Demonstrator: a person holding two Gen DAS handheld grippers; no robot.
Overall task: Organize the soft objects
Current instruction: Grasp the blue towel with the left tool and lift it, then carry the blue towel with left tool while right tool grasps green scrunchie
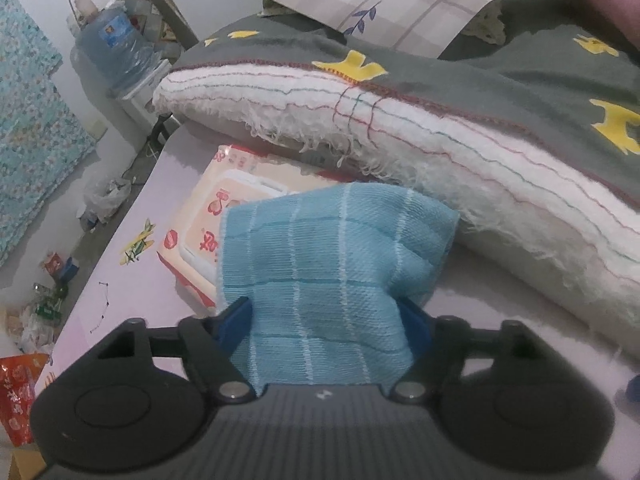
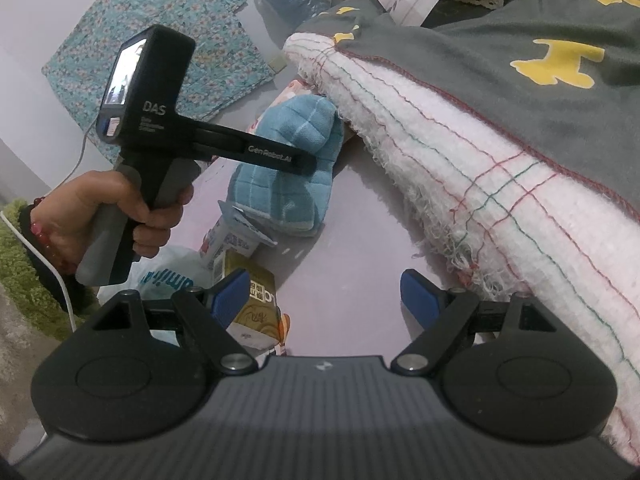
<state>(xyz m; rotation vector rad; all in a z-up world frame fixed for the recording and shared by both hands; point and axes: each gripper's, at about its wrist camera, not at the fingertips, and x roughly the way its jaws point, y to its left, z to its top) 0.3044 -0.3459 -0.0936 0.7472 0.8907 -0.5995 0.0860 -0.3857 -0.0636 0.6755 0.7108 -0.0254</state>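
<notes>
**Inspector:** Nearest item?

**Assistant:** The left gripper [image 1: 326, 314] had the blue checked cloth [image 1: 336, 264] between its jaws. The cloth filled the gap, but whether the pads pressed on it could not be told from either view. It hung bunched over the pink table [image 2: 352, 248], above a red-printed packet [image 1: 200, 236].

**Inspector:** The other tool?

**Assistant:** The right gripper [image 2: 324, 294] stood open and empty over bare table, beside a small carton [image 2: 256, 308].

**Inspector:** Beyond?

**Assistant:** A folded white-and-grey blanket [image 1: 460, 132] lay just behind.

**Inspector:** Progress?

**Assistant:** In my judgement, partial: the cloth was neither folded nor placed.
</notes>
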